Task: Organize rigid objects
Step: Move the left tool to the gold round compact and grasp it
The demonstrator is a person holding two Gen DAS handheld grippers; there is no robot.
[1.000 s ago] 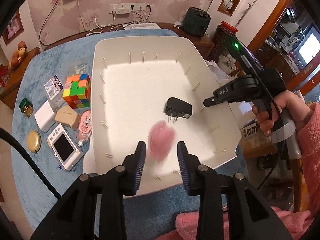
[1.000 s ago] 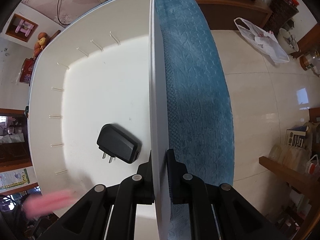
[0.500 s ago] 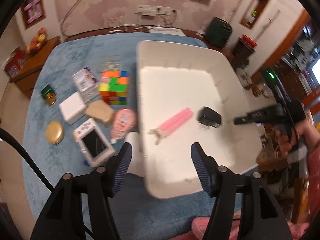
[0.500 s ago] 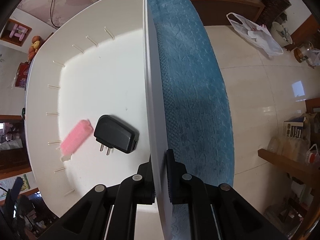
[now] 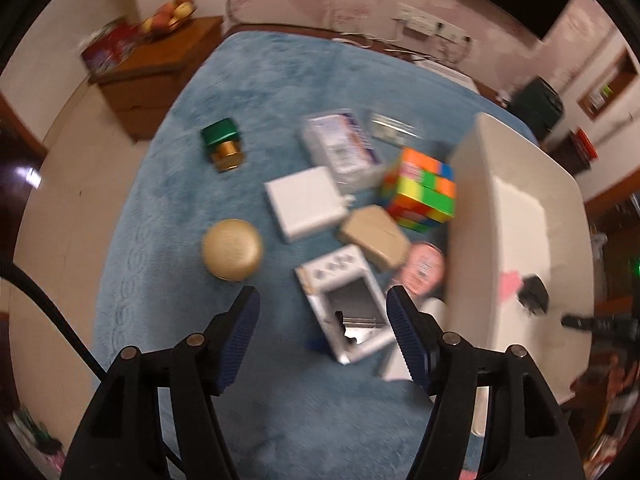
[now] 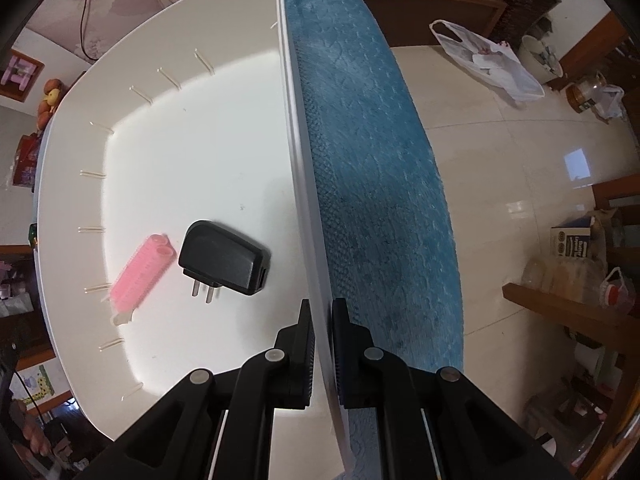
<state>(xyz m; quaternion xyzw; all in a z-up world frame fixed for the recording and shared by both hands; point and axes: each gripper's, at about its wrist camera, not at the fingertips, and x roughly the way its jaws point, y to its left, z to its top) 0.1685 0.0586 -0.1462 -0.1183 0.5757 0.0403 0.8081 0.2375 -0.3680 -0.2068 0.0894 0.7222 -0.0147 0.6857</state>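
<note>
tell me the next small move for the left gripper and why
Probably lower the left gripper onto the small white camera. Its jaws have just been opening and stand empty right above the camera, while the pink curler and black charger already lie in the white bin, whose wall the right gripper pinches.

Pink roller (image 6: 141,276) beside black charger (image 6: 222,257) in tray (image 6: 120,80)
</note>
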